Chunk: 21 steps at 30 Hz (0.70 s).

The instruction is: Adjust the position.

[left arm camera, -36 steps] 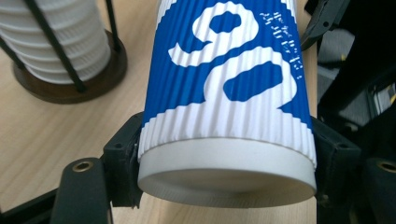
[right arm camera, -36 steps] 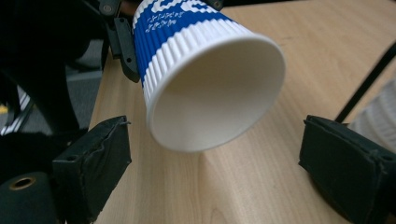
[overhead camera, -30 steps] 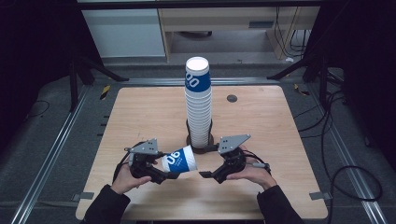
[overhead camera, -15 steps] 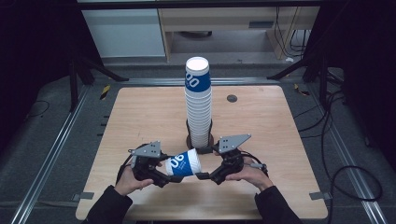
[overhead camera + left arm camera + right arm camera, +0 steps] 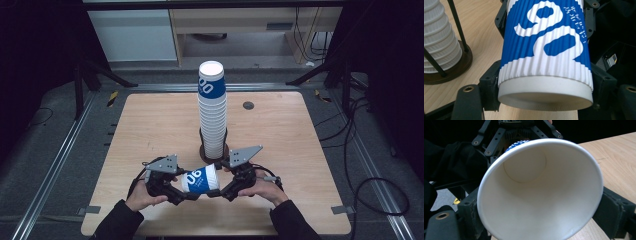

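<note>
A blue and white ribbed paper cup (image 5: 200, 180) lies on its side just above the table, held between both grippers near the front edge. My left gripper (image 5: 181, 189) is shut on its base end; in the left gripper view the pads (image 5: 489, 90) press the cup (image 5: 544, 50) on both sides. My right gripper (image 5: 218, 189) has just been closing. In the right gripper view its pads (image 5: 472, 220) sit against the rim of the cup (image 5: 536, 195), whose open mouth faces that camera.
A tall stack of the same cups (image 5: 212, 115) stands in a dark wire holder (image 5: 214, 151) at the middle of the wooden table (image 5: 150, 125), just behind the grippers. A small black disc (image 5: 248, 105) lies at the back right. Metal rails run along both table sides.
The cup in my left gripper has shifted slightly right and lower. My right gripper's jaws have closed in around the cup's rim.
</note>
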Tool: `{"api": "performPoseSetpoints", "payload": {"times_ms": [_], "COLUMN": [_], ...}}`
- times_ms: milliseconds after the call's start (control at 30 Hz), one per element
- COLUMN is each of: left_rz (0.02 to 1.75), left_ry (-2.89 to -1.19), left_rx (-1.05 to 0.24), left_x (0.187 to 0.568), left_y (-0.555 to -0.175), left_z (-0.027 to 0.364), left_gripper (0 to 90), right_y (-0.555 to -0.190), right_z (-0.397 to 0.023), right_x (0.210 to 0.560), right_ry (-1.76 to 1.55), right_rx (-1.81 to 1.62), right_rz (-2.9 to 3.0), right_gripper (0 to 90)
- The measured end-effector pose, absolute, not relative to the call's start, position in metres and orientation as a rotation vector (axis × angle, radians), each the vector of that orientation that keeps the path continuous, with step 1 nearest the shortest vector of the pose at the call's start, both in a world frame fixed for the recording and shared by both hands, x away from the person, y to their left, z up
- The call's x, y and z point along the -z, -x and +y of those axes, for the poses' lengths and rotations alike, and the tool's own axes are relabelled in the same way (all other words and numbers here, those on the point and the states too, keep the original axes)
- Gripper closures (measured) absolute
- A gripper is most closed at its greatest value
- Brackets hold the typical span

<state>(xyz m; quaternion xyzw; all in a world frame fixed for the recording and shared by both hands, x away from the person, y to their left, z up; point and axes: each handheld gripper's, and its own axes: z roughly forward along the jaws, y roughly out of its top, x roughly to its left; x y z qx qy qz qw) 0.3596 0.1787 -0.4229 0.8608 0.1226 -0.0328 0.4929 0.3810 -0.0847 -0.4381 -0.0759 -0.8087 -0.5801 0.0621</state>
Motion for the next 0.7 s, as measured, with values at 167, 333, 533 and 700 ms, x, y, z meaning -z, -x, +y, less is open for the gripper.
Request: {"api": "performPoseSetpoints", "payload": {"times_ms": [167, 333, 533, 700], "left_rz": [0.297, 0.307, 0.314, 0.318], "left_ry": [-2.093, -2.096, -2.102, -2.192], "left_rx": [0.087, 0.083, 0.061, 0.021], "left_x": [0.423, 0.423, 0.421, 0.423], "left_y": [-0.360, -0.360, -0.361, -0.362], "left_z": [0.179, 0.178, 0.182, 0.183], "left_gripper": [27.0, 25.9, 20.6, 17.4], "right_y": [-0.381, -0.381, -0.382, -0.381], "right_z": [-0.086, -0.086, -0.092, -0.096], "right_x": [0.439, 0.439, 0.434, 0.432], "right_ry": [0.225, 0.230, 0.239, 0.245], "right_rx": [1.748, 1.745, 1.756, 1.661], "right_rz": [-2.438, -2.442, -2.467, -2.601], "right_gripper": [15.0, 15.6, 15.7, 15.5]}}
